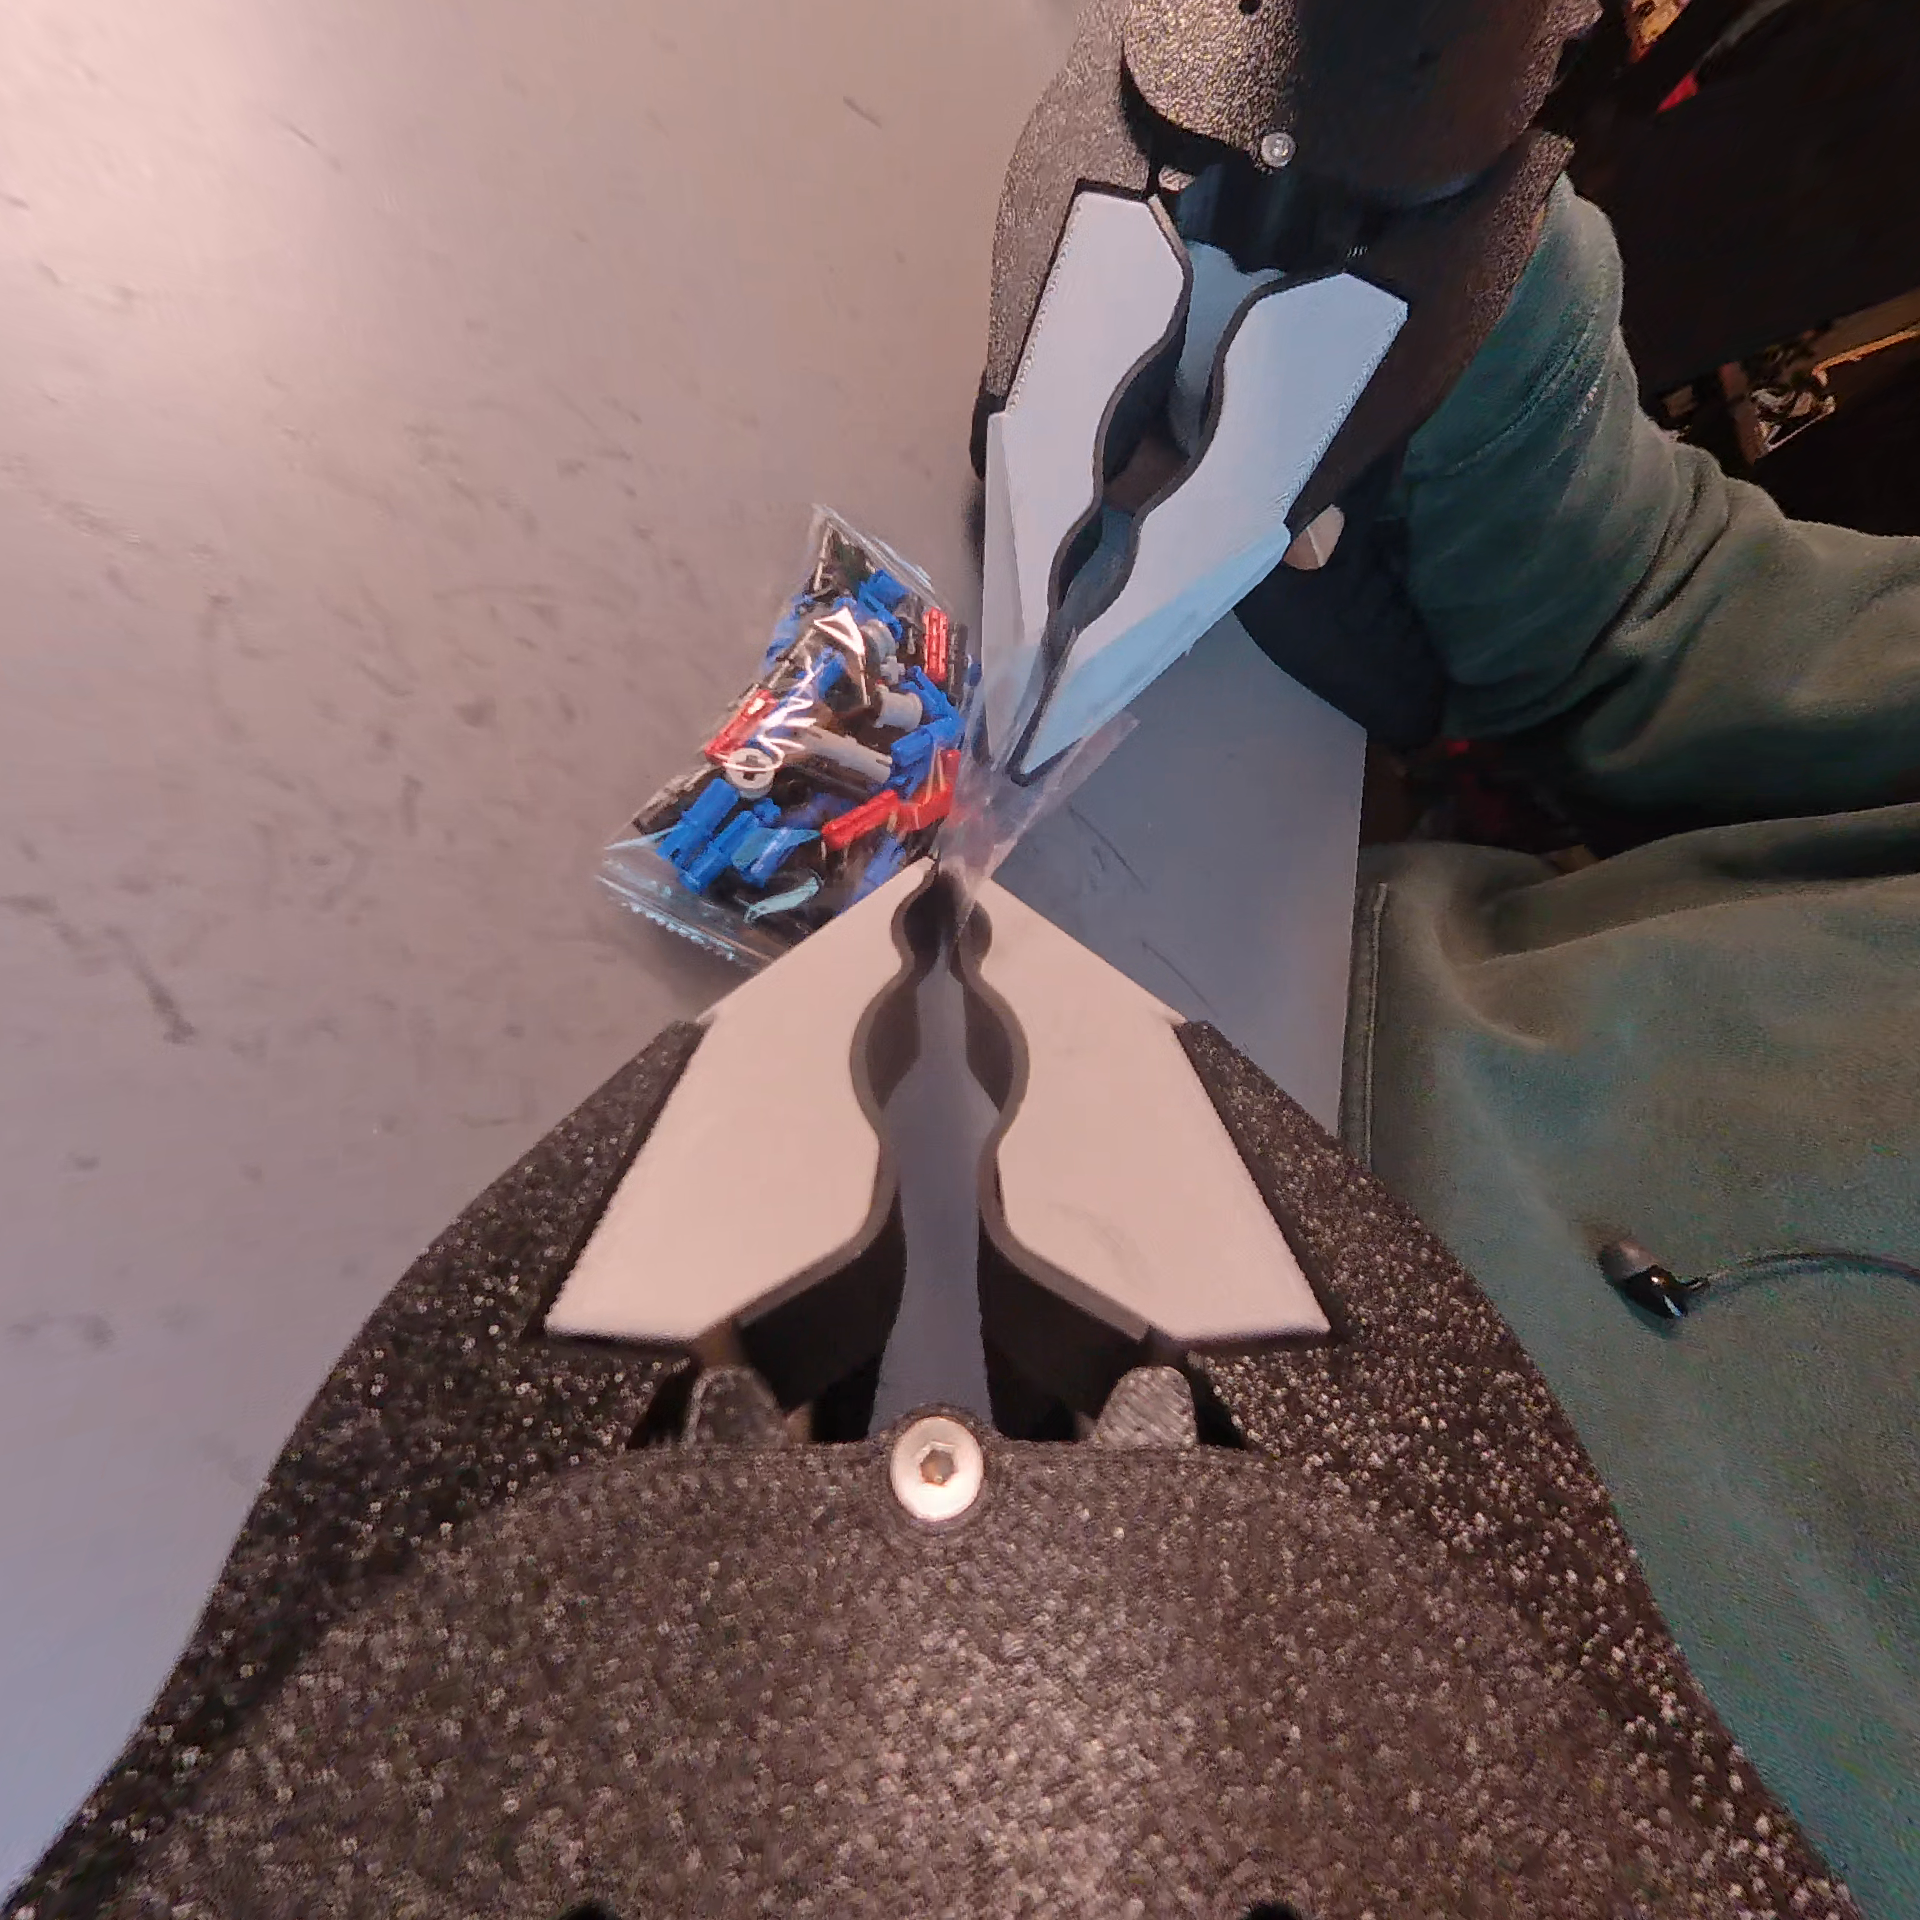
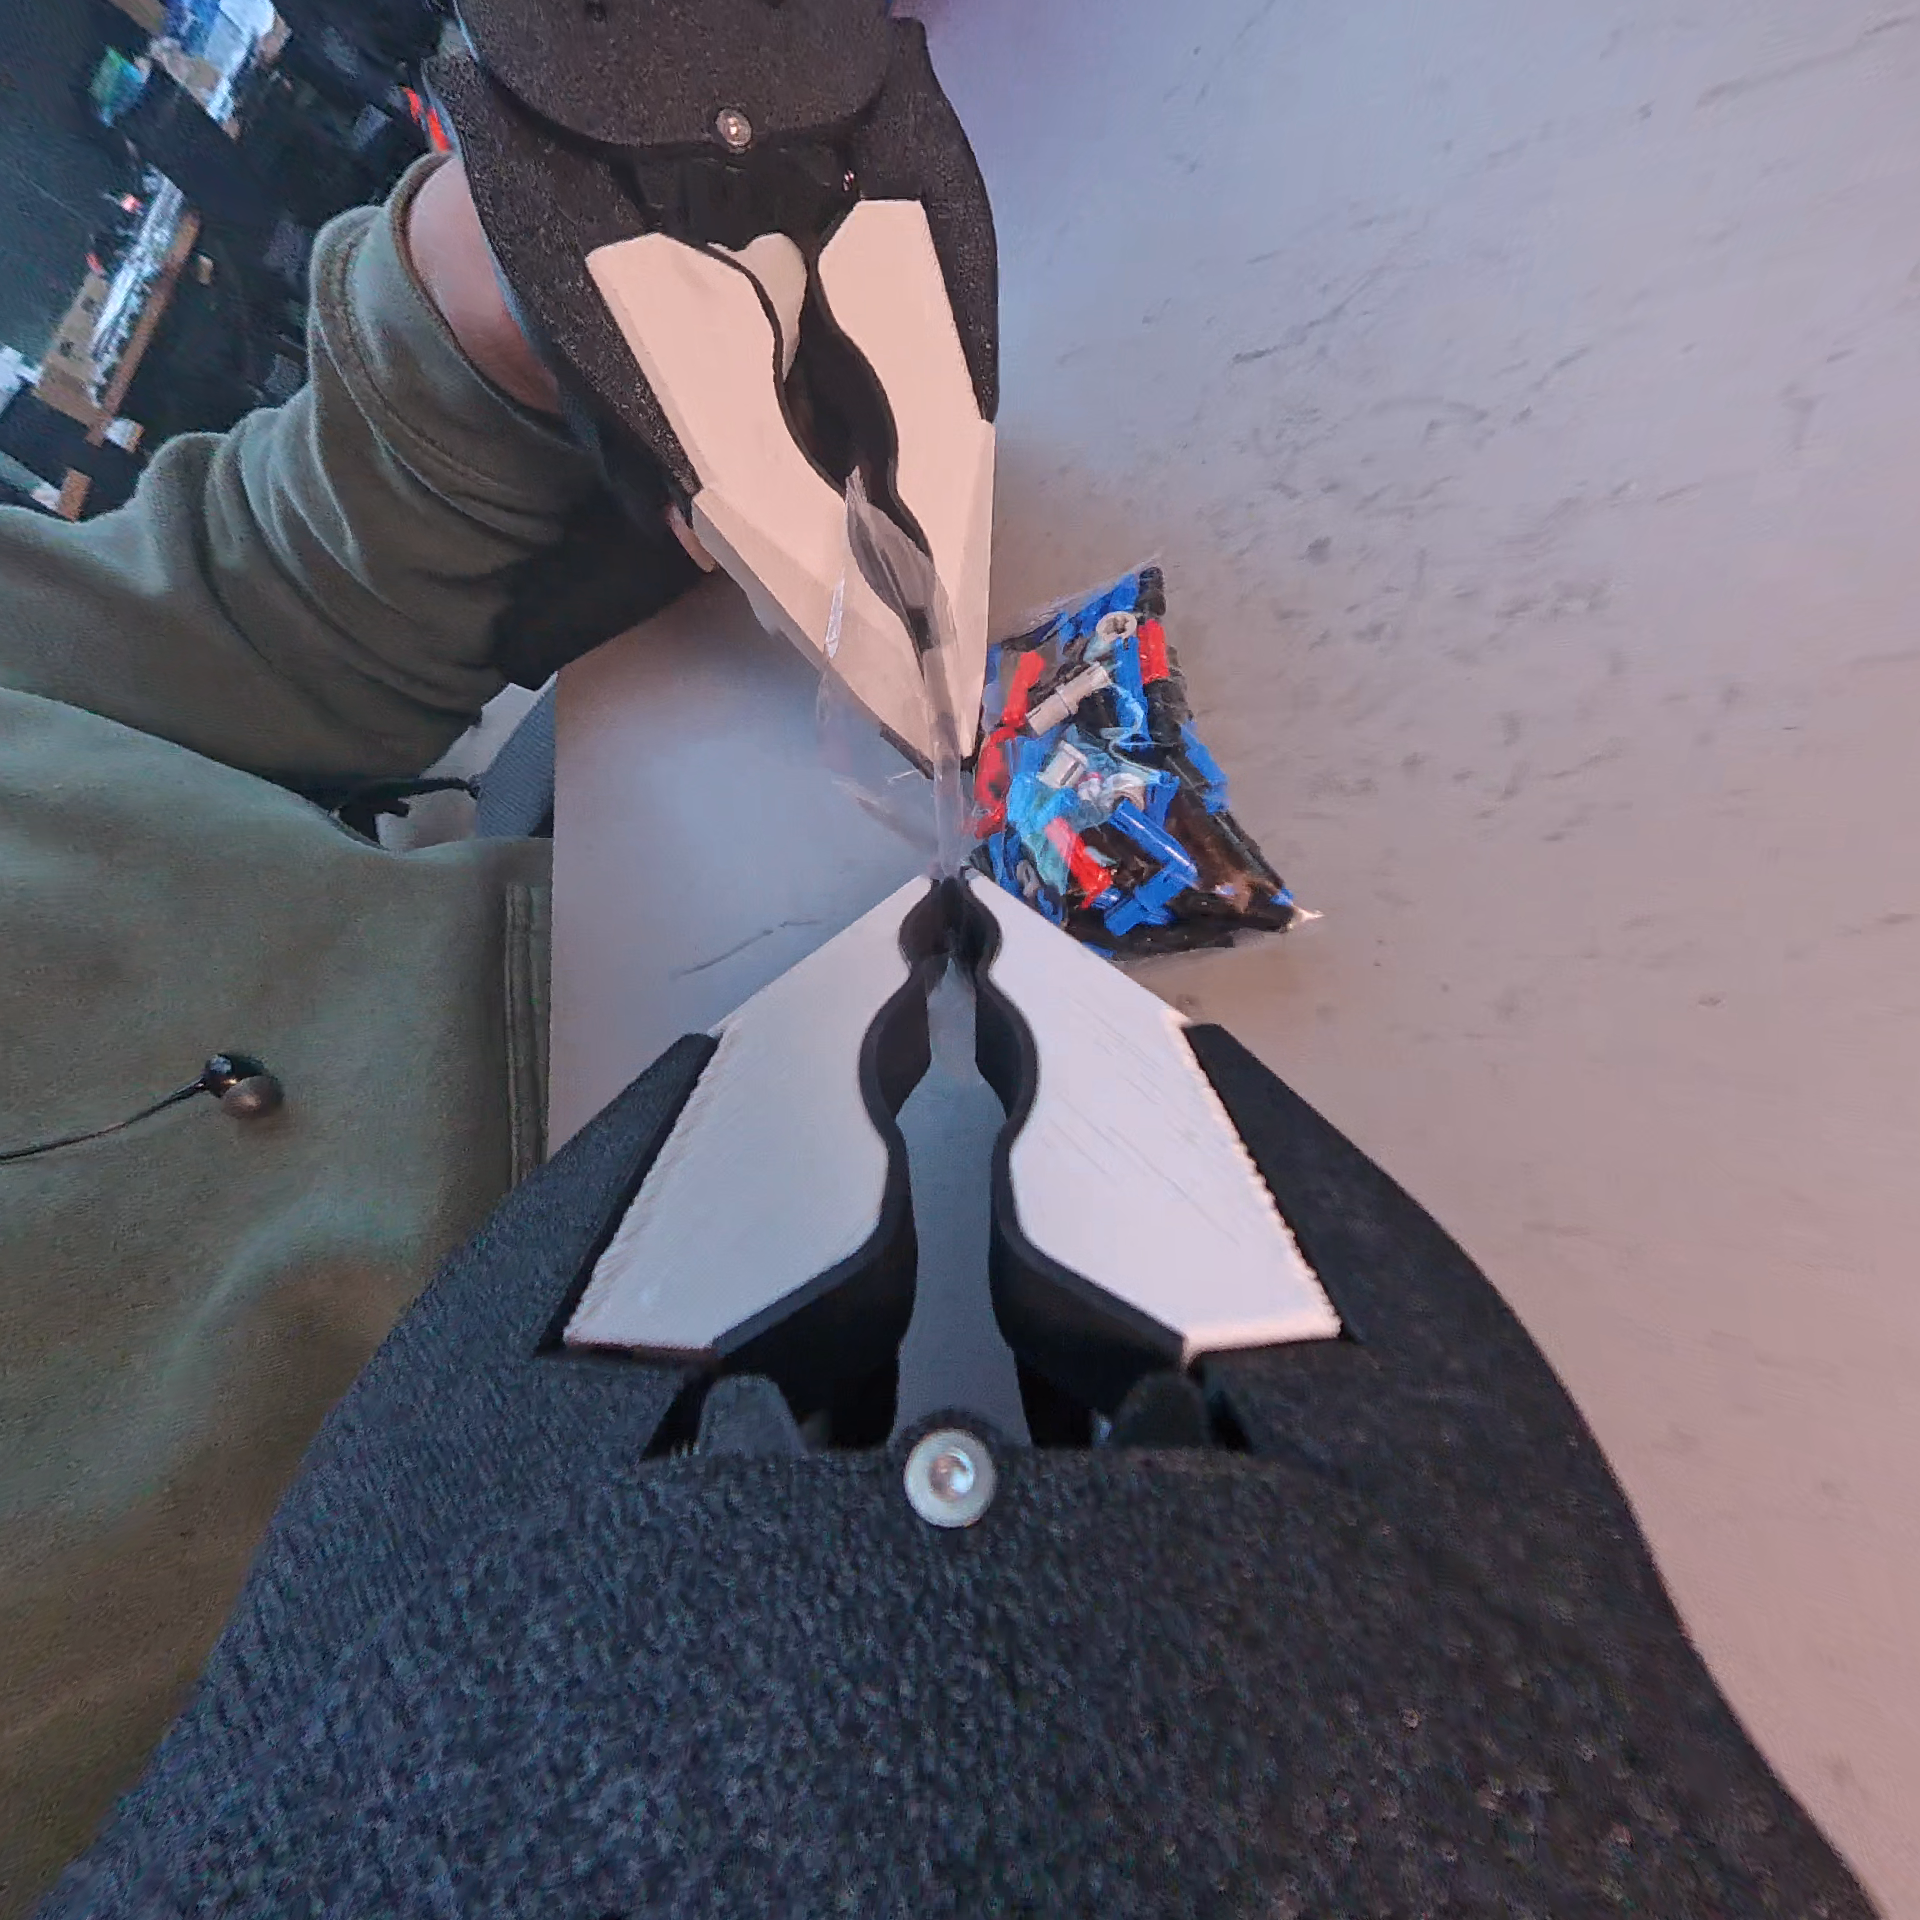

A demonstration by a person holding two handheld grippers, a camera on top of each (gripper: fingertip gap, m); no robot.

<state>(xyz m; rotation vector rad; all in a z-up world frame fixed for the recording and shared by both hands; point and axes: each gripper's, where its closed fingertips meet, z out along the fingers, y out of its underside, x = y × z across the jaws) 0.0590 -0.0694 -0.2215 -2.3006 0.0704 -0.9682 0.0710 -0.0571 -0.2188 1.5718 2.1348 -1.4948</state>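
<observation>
Left wrist view: left tool [image 1: 943, 883] and right tool [image 1: 1023, 774], at 12 o'clock, both pinch the clear bag [image 1: 800, 769] of small parts over the grey surface [image 1: 364, 416]; right wrist view alone shows shelves [image 2: 125, 270] at 10 o'clock.

Grey tabletop [image 1: 364, 468], matte, scuffed with faint dark marks. Green fleece garment [image 1: 1662, 1143] along the table's near edge, sleeve [image 2: 343, 540] included. Small black earbud on a thin cord [image 2: 244, 1091] lying against the fleece. Cluttered dark shelving [image 2: 125, 260] beyond, blurred.
</observation>
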